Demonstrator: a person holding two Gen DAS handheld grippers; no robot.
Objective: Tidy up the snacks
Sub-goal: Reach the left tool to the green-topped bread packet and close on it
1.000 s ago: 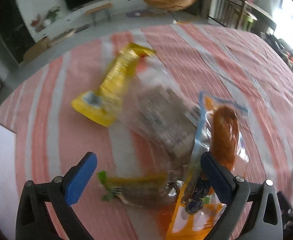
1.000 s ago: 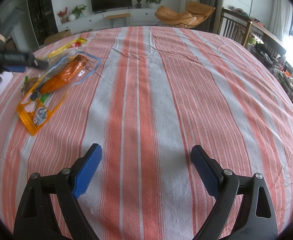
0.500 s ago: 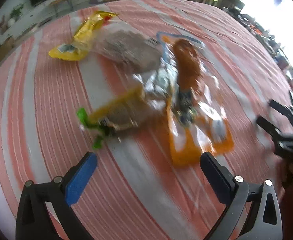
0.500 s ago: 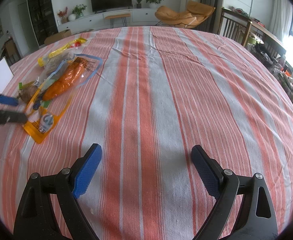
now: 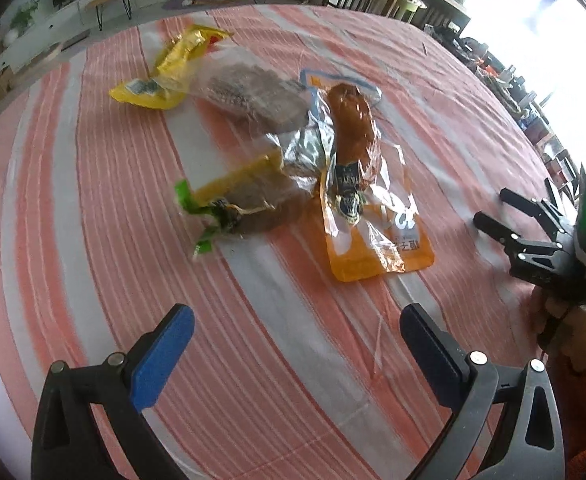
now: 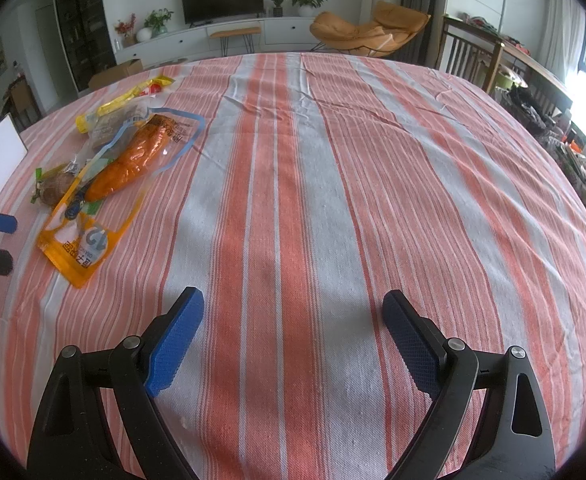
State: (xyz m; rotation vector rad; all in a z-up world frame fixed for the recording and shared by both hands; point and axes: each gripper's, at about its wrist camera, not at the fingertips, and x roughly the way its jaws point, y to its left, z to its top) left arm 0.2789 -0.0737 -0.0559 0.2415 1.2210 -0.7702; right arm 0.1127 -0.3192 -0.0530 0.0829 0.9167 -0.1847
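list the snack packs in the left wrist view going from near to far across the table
orange pouch with the sausage → green-tied pack → clear bag of brown snacks → yellow packet

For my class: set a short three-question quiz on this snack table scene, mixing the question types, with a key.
1. True or false: the left tool grips a packet.
2. Which packet overlaps the orange sausage pouch? A) the yellow packet B) the green-ended packet C) neither
3. Fill in: the snacks lie on a ____ tablecloth.

Key: 1 false, both it and the right tool are open and empty; 2 B; 3 striped.
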